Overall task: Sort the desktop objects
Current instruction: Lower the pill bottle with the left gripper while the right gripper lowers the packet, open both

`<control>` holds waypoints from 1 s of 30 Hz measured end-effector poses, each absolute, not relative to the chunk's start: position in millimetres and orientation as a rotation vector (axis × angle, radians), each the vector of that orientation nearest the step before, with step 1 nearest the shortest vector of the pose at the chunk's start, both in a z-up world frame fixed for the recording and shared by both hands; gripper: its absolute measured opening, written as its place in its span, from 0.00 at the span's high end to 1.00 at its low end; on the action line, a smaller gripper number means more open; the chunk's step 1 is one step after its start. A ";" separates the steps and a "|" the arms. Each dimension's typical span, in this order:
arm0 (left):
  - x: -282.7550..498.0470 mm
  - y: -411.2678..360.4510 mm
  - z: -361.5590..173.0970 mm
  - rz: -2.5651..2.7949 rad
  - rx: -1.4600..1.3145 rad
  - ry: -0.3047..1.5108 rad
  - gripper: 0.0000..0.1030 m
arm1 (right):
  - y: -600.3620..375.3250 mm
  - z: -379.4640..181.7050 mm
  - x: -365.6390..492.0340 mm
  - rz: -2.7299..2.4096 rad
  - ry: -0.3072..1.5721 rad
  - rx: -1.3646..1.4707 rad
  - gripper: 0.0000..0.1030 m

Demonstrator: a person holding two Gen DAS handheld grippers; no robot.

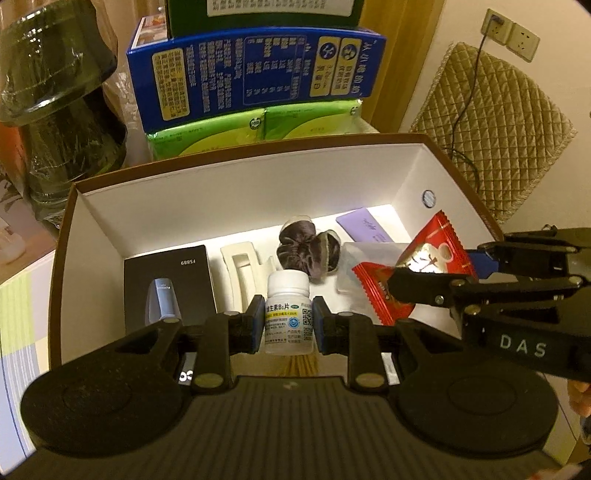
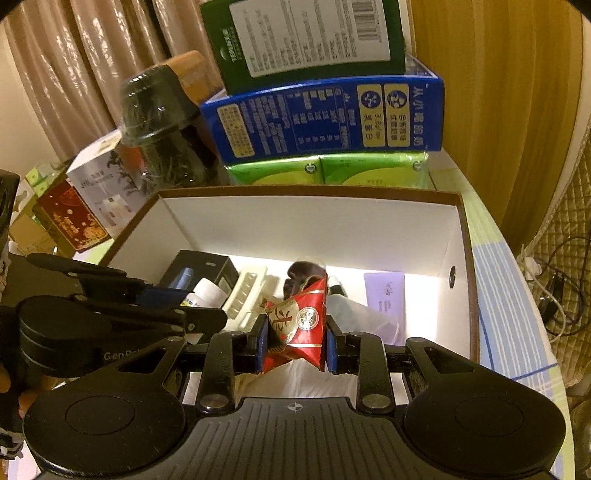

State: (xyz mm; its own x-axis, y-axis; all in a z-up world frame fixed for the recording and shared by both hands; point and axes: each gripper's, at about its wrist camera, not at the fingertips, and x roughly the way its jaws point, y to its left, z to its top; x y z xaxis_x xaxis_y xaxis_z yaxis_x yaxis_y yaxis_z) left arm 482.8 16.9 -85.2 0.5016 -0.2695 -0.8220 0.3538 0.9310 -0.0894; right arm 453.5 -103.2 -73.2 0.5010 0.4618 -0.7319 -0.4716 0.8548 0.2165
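Observation:
My left gripper [image 1: 288, 325] is shut on a small white pill bottle [image 1: 287, 314], held upright above the open white box [image 1: 236, 199]. My right gripper [image 2: 295, 343] is shut on a red snack packet [image 2: 299, 325], also over the box. In the left wrist view the right gripper [image 1: 436, 273] comes in from the right with the red packet [image 1: 413, 266]. From the right wrist camera, the left gripper [image 2: 177, 299] shows at the left with the bottle's cap [image 2: 210, 291]. Inside the box lie a black box [image 1: 170, 284], a white hair clip [image 1: 240, 273], a dark scrunchie [image 1: 306, 247] and a purple tube [image 2: 384, 295].
Behind the box stand a blue carton [image 1: 255, 77] on green packs [image 1: 207, 136], with a green carton [image 2: 306, 37] on top. A dark glass jar [image 1: 59, 96] stands at the back left. A quilted cushion [image 1: 491, 122] and wall sockets [image 1: 513, 33] are at the right.

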 end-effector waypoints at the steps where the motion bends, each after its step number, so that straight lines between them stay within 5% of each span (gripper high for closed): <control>1: 485.3 16.4 -86.7 -0.376 0.096 0.978 0.78 | -102.8 -75.2 456.1 0.562 0.886 -0.013 0.74; 19: 513.3 11.9 -102.8 -0.358 0.094 1.010 0.78 | -97.5 -89.5 482.8 0.552 0.920 -0.006 0.74; 30: 517.9 26.7 -96.5 -0.284 0.078 1.008 0.53 | -90.4 -92.8 484.6 0.569 0.929 -0.011 0.74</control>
